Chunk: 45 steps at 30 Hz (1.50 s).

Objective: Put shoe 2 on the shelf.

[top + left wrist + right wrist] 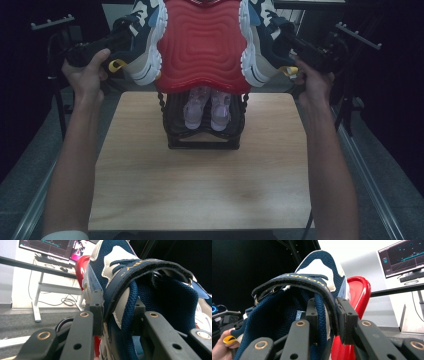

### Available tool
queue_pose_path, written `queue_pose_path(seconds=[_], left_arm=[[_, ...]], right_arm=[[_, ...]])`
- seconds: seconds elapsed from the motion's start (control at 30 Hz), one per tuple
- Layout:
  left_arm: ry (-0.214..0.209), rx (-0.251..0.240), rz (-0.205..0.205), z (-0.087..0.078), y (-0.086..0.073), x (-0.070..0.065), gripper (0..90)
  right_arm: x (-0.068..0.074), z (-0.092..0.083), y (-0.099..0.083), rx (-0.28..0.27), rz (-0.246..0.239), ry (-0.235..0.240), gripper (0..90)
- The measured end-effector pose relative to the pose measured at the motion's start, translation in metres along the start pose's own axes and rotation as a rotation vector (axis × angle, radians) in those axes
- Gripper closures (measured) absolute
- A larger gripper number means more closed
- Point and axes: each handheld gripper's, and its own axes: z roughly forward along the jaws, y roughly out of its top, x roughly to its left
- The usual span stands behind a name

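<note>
High view: we hold a sneaker in each gripper, left point(131, 37) and right point(281, 40), soles pressed together; next, lower them onto the rack point(202, 142).

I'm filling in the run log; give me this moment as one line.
left claw: shut on left sneaker | right claw: shut on right sneaker | sneakers: red soles facing camera, raised above shoe rack

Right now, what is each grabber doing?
Left gripper: shut on the left shoe.
Right gripper: shut on the right shoe.
</note>
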Motion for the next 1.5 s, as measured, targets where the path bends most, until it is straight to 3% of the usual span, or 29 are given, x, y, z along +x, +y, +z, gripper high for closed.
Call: queue_pose_path(seconds=[0.47, 0.8, 1.03, 1.5], left_arm=[[0.0, -0.009, 0.018, 0.026, 0.01, -0.022, 71.4], [-0.008, 0.011, 0.043, 0.044, 0.012, -0.037, 71.4], [0.0, 0.021, 0.046, 0.051, 0.011, -0.038, 71.5], [0.032, 0.037, 0.04, 0.067, 0.008, -0.03, 71.4]], right_arm=[[0.006, 0.028, -0.004, 0.017, 0.009, -0.002, 72.9], [0.013, 0.037, 0.001, 0.02, 0.008, -0.003, 73.0], [0.015, 0.048, -0.003, 0.027, 0.021, -0.007, 73.0], [0.015, 0.076, -0.015, 0.06, -0.018, -0.055, 73.0]])
